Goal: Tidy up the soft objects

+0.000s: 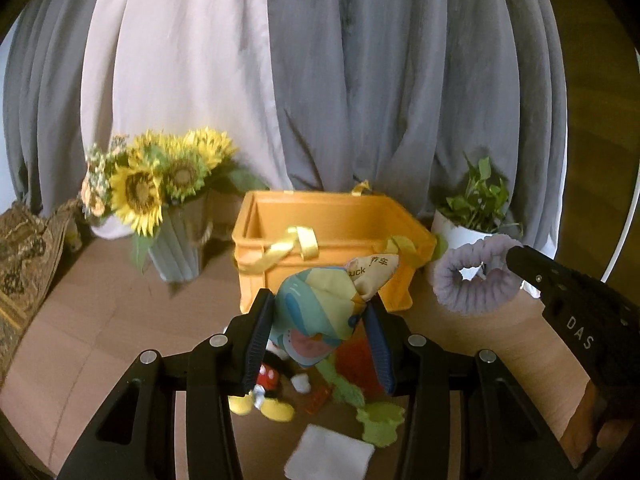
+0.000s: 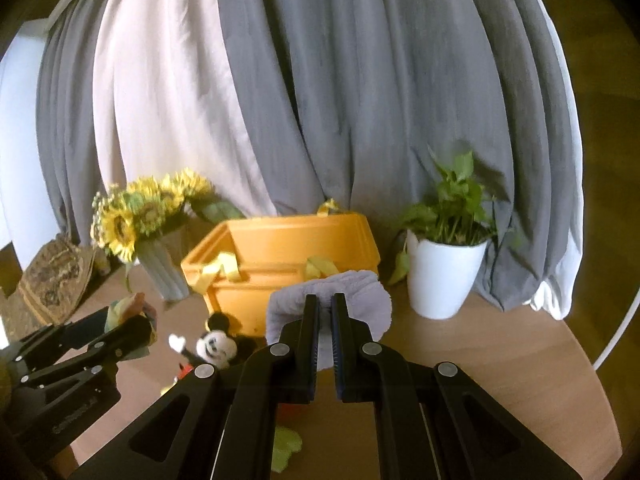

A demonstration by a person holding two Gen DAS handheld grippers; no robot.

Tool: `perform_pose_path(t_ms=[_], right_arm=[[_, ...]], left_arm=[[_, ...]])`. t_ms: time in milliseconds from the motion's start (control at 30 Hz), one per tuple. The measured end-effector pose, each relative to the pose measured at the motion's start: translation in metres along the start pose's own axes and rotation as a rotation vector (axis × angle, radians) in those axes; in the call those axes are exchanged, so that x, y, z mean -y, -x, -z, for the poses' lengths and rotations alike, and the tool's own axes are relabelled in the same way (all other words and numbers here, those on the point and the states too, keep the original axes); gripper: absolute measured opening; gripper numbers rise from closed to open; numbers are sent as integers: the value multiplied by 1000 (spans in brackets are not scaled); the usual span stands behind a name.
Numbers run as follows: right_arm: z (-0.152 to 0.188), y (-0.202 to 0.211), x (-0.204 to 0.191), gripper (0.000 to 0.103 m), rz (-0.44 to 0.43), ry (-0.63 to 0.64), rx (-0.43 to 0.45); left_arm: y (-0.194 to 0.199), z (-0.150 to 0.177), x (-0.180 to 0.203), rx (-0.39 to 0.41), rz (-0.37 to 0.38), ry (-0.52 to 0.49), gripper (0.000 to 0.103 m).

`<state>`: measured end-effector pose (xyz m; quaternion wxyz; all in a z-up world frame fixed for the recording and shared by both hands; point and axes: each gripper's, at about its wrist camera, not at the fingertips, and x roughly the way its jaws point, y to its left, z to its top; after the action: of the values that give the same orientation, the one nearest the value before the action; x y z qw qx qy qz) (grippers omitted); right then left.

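Observation:
My left gripper (image 1: pixel 318 308) is shut on a colourful soft cloth book (image 1: pixel 332 300) and holds it above the table, just in front of the orange bin (image 1: pixel 280 276). My right gripper (image 2: pixel 325 304) is shut on a fluffy lavender scrunchie (image 2: pixel 360 296), held in the air at the bin's right front; the scrunchie also shows in the left wrist view (image 1: pixel 472 280). The bin (image 2: pixel 248 296) stands open, with yellow ribbon handles. A Mickey Mouse plush (image 2: pixel 216 344), a green plush (image 1: pixel 376 416), a red cloth (image 1: pixel 356 360) and a white cloth (image 1: pixel 328 456) lie on the table below.
A vase of sunflowers (image 1: pixel 160 196) stands left of the bin. A white potted plant (image 2: pixel 444 272) stands to its right. Grey and white curtains hang behind. A patterned cushion (image 1: pixel 24 264) lies at the far left. The round wooden table's edge (image 2: pixel 592 360) curves at the right.

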<state>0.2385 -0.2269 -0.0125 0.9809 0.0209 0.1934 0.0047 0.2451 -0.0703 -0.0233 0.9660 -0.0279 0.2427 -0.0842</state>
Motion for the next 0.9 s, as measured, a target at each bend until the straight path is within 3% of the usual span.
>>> perform_pose_path(t_ms=[900], right_arm=[[-59,-36,-51,7,72,-8,151]], left_arm=[[-46,-79,-35,113,88,-94,45]])
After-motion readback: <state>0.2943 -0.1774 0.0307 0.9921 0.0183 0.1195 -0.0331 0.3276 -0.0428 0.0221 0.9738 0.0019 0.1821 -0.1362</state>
